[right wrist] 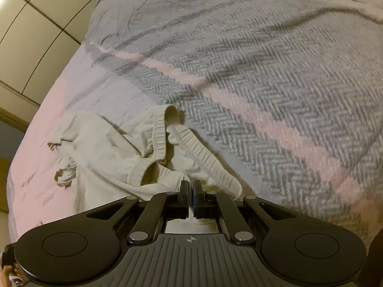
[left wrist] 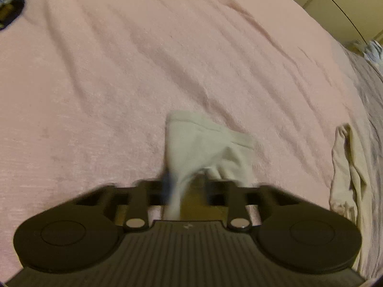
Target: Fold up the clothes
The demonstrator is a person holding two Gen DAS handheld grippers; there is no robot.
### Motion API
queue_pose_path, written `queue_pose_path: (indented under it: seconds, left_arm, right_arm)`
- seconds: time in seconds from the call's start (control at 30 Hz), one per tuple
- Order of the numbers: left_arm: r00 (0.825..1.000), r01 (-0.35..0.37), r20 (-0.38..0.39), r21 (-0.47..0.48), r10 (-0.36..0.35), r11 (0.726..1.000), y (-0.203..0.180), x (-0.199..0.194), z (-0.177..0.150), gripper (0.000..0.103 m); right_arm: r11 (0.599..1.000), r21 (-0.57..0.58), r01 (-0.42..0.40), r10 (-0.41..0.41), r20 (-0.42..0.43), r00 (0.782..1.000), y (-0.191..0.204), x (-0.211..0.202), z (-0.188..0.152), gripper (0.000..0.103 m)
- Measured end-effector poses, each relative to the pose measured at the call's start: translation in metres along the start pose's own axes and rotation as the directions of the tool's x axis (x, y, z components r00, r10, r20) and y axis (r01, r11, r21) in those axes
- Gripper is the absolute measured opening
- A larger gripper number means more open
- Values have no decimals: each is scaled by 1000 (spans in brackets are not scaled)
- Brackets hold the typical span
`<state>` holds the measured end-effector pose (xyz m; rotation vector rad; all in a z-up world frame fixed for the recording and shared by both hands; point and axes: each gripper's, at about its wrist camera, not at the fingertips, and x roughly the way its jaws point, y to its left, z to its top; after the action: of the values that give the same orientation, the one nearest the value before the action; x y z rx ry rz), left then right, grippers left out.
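The bed cover in the left wrist view is a plain, soft pink with no pattern. The small piece of cloth in front of the camera is off-white — blurred, so any weave is lost. At the right edge lies a beige garment.

In the right wrist view the blanket carries a grey-and-white herringbone pattern crossed by a pale pink stripe. The garment on it is cream-white, its ribbed waistband the same shade (slightly yellowed by the light). The sheet beside it reads pinkish-lilac. Both tools are black — the right gripper shows a blue pad. The wall panels are cream.
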<state>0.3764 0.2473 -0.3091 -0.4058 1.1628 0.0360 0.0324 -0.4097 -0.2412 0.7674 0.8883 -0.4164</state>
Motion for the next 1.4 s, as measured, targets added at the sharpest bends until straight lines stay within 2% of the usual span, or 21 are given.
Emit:
queue_pose_path:
  seconds: [0.13,0.2,0.27,0.33,0.4,0.43,0.47,0.5,0.57,0.63,0.73,0.77,0.8,0.87,0.97,1.1,1.2,1.23,1.27,1.33,1.4]
  left_arm:
    - [991,-87,103,-35,90,996,10,-43,-6,0]
    - [981,-121,141,-82,132,989,24,-90,-1,0]
    - [968,-154,182,-109,172,982,33,-142,7,1]
    - [943,-234,221,-96,250,967,33,-177,15,3]
    - [921,-319,217,-57,324,946,27,-175,27,13]
    - [911,-354,213,-37,354,934,24,-167,32,22]
    - [907,-372,203,-19,368,928,23,-147,35,29]
    - [904,-389,193,-1,382,921,21,-127,37,30]
    - [921,-380,99,30,376,924,27,-86,34,30]
    - [923,-385,24,17,384,923,38,-63,26,30]
    - [925,-366,84,-60,371,928,64,-92,8,34]
    - [926,-357,97,-92,365,930,76,-104,3,36]
    - [930,-345,89,-136,358,929,88,-111,-1,36]
    - [938,-316,67,-232,339,920,112,-124,-10,36]
    - [964,-227,52,-361,262,904,135,-125,-30,36]
    - [979,-152,44,-485,198,861,147,-102,-32,36]
    - [976,-176,27,-471,214,864,148,-80,-19,29]
    - [975,-184,22,-466,219,865,149,-72,-15,2]
    - [974,-198,16,-436,227,878,145,-71,-11,1]
    - [971,-207,36,-375,237,903,137,-76,-1,0]
    - [966,-171,137,-296,219,940,129,-103,14,0]
  right_arm:
    - [1000,-2,22,-22,22,1000,6,-4,-3,0]
    - [1000,-23,16,-16,26,1000,9,-9,0,0]
    - [999,-33,5,-4,30,1000,12,-11,5,0]
    - [999,-39,-10,11,35,999,14,-10,11,0]
    - [999,-43,-22,23,26,999,19,-3,15,0]
    - [999,-45,-20,21,21,1000,22,2,16,0]
    - [999,-48,-18,19,15,1000,26,7,17,0]
    - [999,-38,-18,18,1,1000,27,14,17,0]
    - [1000,-16,-5,5,-23,1000,26,21,16,0]
    - [1000,-5,11,-11,-43,999,23,22,15,1]
    - [999,17,28,-28,-44,999,12,8,14,22]
    - [999,37,36,-34,-38,999,8,0,11,37]
    - [998,59,35,-33,-35,999,4,-7,7,47]
    - [994,108,20,-16,-35,999,-3,-20,-3,48]
    - [974,222,-39,56,-70,996,-8,-24,-26,48]
    - [925,372,-72,103,-63,993,-15,-12,-46,48]
    - [898,426,-107,120,-3,993,-18,-1,-48,48]
    - [904,419,-85,96,-6,995,-18,2,-47,41]
    - [911,408,-57,68,-14,998,-17,5,-45,5]
    - [929,367,-48,52,0,999,-13,-1,-36,1]
    - [944,324,-63,56,32,998,-7,-12,-23,0]
